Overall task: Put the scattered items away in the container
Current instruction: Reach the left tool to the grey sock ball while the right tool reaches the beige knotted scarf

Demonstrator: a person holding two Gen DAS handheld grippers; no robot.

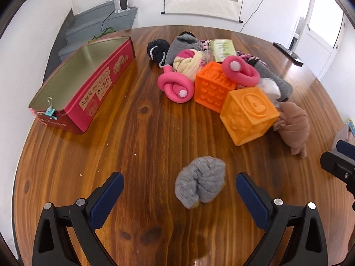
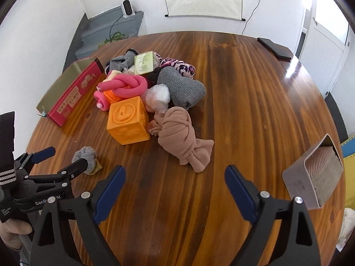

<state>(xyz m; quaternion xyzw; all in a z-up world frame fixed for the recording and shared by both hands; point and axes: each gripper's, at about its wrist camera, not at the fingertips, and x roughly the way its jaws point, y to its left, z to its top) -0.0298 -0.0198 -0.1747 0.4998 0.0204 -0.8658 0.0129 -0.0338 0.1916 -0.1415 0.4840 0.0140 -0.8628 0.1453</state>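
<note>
Where white walls meet, round wood table (image 1: pixel 142 146) w/ red tin (image 1: pixel 88 88).

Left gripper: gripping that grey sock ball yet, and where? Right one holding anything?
Nothing held. Left gripper is open, the grey sock ball lying between its fingers, untouched. Right gripper is open over bare table.

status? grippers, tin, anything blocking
Left gripper open, straddling grey sock ball, not gripping. Right gripper open, empty. Red tin holds only a binder clip. Path clear.
</note>
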